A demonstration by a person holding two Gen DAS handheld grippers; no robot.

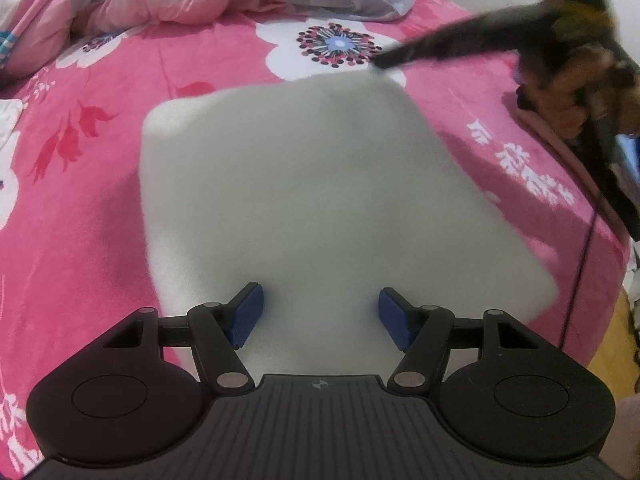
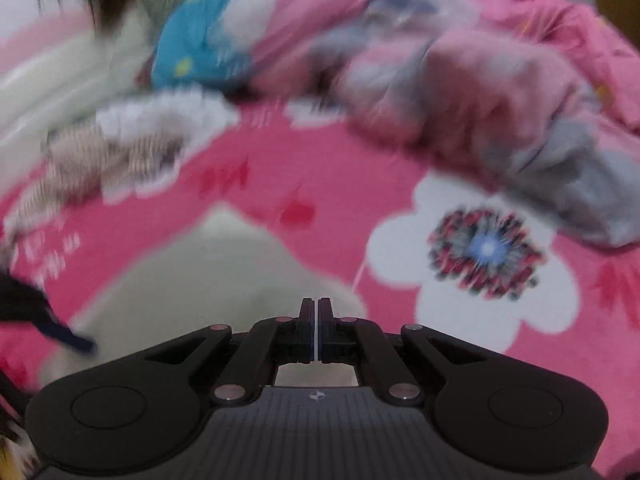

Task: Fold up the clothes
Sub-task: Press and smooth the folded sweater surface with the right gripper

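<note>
White folded garment [image 1: 304, 184] on the pink floral bedsheet [image 1: 100, 200], both grippers over it.

The left gripper [image 1: 321, 314] hovers over the garment's near edge, jaws apart, nothing between the pads; the cloth's long axis runs from there to the far side. The right gripper [image 2: 316, 330], jaws together and holding nothing, is at the far right corner, which seems nearer to it.

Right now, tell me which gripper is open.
The left gripper: its blue pads stand apart over the white cloth. The right gripper has its fingers pressed together.
</note>
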